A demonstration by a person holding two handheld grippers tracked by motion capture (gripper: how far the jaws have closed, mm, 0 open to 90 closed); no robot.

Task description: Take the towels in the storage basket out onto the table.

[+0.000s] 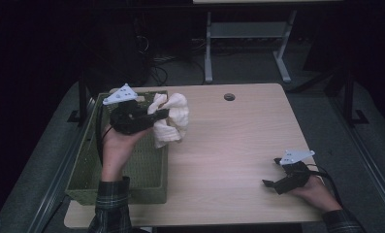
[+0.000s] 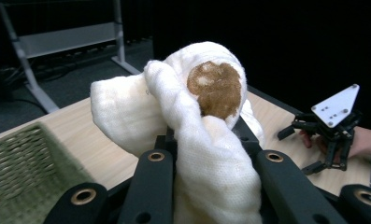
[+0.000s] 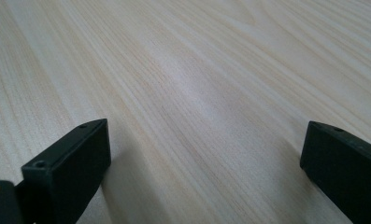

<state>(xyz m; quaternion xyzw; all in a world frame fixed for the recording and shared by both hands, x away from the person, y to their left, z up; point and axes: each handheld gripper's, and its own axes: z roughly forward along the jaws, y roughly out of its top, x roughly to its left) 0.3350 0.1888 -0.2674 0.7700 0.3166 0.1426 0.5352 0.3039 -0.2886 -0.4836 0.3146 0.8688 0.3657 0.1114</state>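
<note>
The left gripper [image 1: 162, 115] clamps a bunched cream towel [image 1: 173, 121] above the basket's [image 1: 86, 160] right edge; that loose drooping fold could snag the rim, while the right gripper [image 1: 272, 172] sits wide open, empty.

A woven basket [image 1: 83, 160] sits on the left part of the table [image 1: 229, 145], reaching from its near edge back to about the middle. The left gripper [image 1: 163, 115] is raised over the basket's right rim with a bunched cloth [image 1: 173, 119] clamped between its jaws, the cloth hanging above the table just right of the basket. The right gripper [image 1: 272, 182] rests low at the table's near right corner, well apart from the cloth, and a round hole [image 1: 229, 97] lies near the table's far edge, behind both.
</note>
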